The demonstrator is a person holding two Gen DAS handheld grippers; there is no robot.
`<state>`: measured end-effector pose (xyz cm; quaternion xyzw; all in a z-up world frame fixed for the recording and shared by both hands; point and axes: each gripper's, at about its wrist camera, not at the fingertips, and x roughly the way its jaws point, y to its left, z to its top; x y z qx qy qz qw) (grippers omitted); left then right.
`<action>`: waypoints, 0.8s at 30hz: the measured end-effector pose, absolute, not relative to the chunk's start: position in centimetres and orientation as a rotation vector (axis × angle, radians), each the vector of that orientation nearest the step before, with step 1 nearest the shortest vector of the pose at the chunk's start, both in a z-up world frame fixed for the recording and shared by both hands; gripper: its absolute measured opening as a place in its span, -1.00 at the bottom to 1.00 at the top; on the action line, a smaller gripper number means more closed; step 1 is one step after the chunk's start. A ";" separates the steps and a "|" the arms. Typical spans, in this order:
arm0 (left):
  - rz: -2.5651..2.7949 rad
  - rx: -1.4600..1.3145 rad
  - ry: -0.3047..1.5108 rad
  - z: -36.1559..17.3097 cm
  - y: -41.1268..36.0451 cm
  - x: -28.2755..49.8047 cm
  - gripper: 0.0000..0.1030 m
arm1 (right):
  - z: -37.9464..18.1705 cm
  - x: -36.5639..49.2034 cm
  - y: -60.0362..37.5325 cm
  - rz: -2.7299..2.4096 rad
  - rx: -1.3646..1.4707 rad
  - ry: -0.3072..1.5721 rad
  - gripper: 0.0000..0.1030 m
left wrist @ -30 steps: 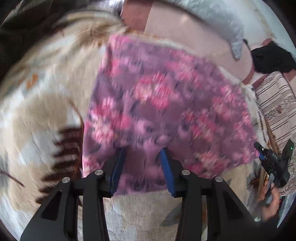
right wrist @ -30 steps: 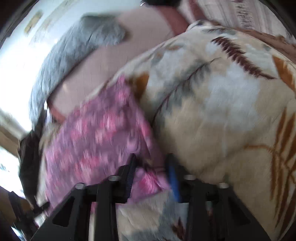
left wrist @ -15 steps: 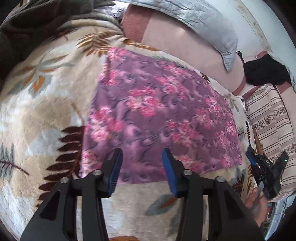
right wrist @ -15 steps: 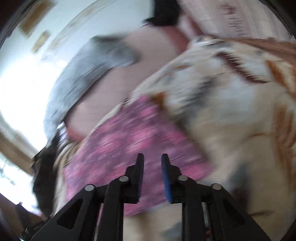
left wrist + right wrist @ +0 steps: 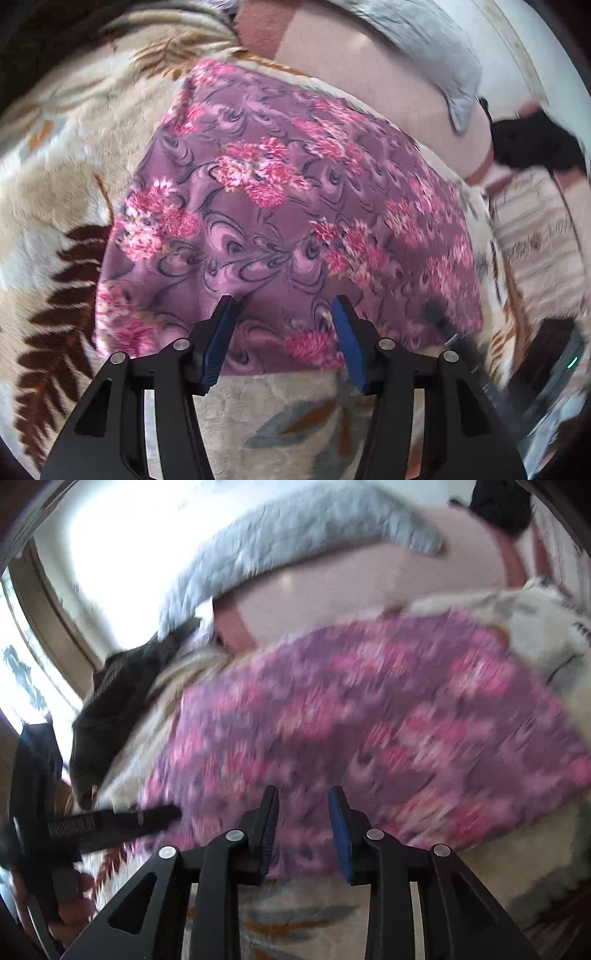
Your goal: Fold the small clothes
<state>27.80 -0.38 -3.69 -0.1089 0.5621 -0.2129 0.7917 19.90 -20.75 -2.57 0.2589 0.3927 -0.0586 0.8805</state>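
A purple cloth with pink flowers (image 5: 280, 206) lies flat on a cream leaf-patterned blanket (image 5: 55, 184). My left gripper (image 5: 282, 314) hovers over the cloth's near edge. Its jaws are opening and the cloth lies flat beneath them, not pinched. My right gripper (image 5: 303, 795) also sits over the near edge of the cloth (image 5: 369, 731), which is blurred here. Its jaws are opening too, with nothing pressed between the pads. A blurred fingertip (image 5: 439, 321) of the right gripper shows at the cloth's near right corner. One dark finger (image 5: 147, 819) of the left gripper reaches over the cloth's left corner.
A grey pillow (image 5: 424, 44) rests on a pink sheet (image 5: 369, 81) behind the cloth. A black garment (image 5: 535, 144) and a striped fabric (image 5: 535, 229) lie at the right. A dark grey garment (image 5: 110, 716) sits at the blanket's left. A hand (image 5: 70, 915) holds the left gripper.
The right gripper let go of the cloth's corner, opened and swung along the near edge. The left jaws widened and stayed over the edge. The cloth has settled flat.
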 end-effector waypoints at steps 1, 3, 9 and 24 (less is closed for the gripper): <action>-0.449 -0.235 1.226 -4.5 -0.5 28.0 0.02 | -4.1 20.4 -20.6 -0.116 0.554 0.891 -0.46; -0.460 -0.236 1.212 -4.5 -0.5 28.1 0.02 | -3.9 20.1 -21.9 -0.135 0.603 0.851 -0.59; -0.487 -0.384 1.234 -3.9 1.6 28.9 0.03 | -3.9 14.6 -32.4 -0.527 0.838 0.670 -0.28; -0.320 -0.063 1.131 -2.8 -1.8 31.6 0.16 | -4.2 15.6 -33.4 -0.639 0.719 0.754 0.30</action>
